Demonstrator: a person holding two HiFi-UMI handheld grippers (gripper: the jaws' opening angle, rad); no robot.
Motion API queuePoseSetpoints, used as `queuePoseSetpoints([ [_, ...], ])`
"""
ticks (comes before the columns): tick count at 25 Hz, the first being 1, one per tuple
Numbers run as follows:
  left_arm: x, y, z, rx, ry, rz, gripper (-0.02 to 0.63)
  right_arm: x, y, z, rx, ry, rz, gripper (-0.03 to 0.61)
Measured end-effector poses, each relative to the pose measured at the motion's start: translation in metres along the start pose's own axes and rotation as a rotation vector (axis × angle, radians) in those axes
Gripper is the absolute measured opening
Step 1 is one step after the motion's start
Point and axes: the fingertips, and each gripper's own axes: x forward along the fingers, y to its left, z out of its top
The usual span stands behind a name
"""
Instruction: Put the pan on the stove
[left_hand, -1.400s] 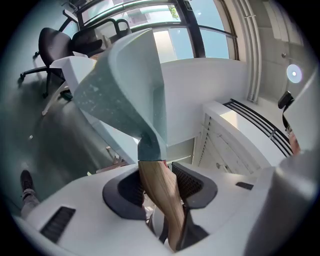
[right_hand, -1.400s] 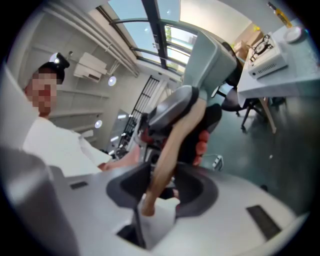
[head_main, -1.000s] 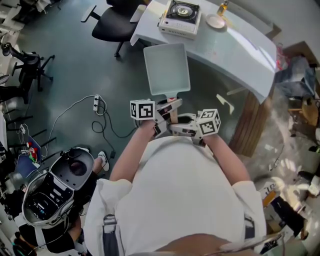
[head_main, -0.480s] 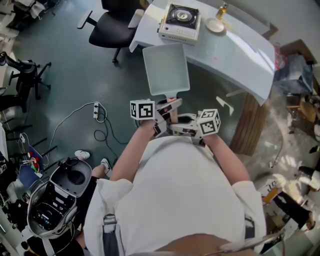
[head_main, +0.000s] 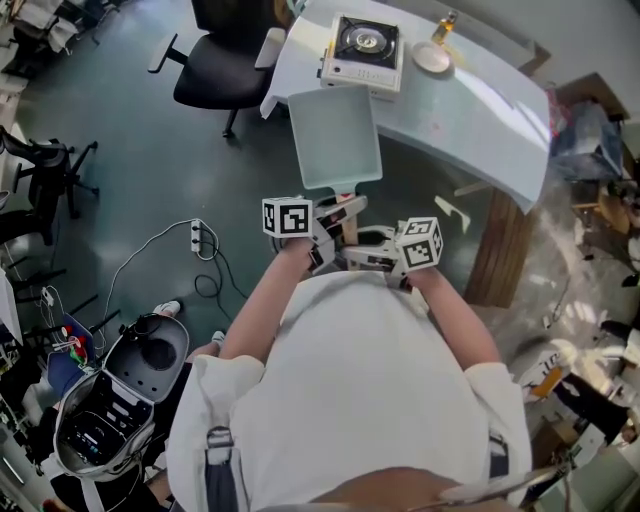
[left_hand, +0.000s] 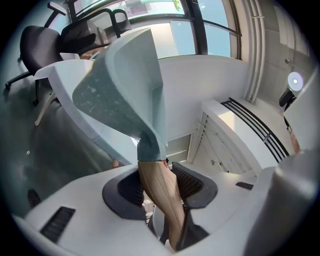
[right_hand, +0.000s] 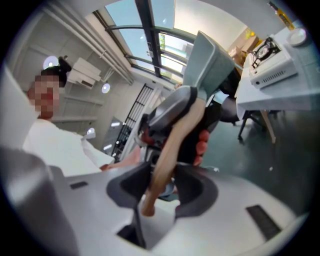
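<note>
The square pale-green pan (head_main: 333, 135) is held in the air in front of the person, its near edge overlapping the white table (head_main: 480, 110) in the head view. Its wooden handle (head_main: 349, 228) points back at the body. My left gripper (head_main: 335, 215) is shut on the handle close to the pan, with the handle (left_hand: 160, 190) between the dark pads. My right gripper (head_main: 366, 256) is shut on the handle's rear end (right_hand: 167, 155). The portable stove (head_main: 360, 42) sits on the table's far left end; the stove (right_hand: 270, 57) also shows in the right gripper view.
A small round dish (head_main: 432, 57) and a bottle (head_main: 446, 18) stand right of the stove. A black office chair (head_main: 215, 55) is left of the table. A power strip with cable (head_main: 201, 238) and an open equipment case (head_main: 115, 400) lie on the floor at left.
The floor, chair and case have slid a little in the head view as the person moves. The pan and both grippers keep the same hold.
</note>
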Motion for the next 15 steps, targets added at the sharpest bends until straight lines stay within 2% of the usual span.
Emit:
queuePoseSetpoints([
  [6, -0.002, -0.004, 0.006, 0.014, 0.019, 0.006, 0.179, 0.003, 0.001, 0.006, -0.005, -0.014, -0.002, 0.164],
  [11, -0.008, 0.001, 0.026, 0.011, 0.014, 0.011, 0.18, 0.014, -0.004, 0.024, -0.007, -0.015, 0.003, 0.164],
  [15, -0.007, -0.005, 0.021, 0.011, 0.001, 0.012, 0.18, 0.008, 0.002, 0.02, -0.011, -0.003, 0.001, 0.164],
])
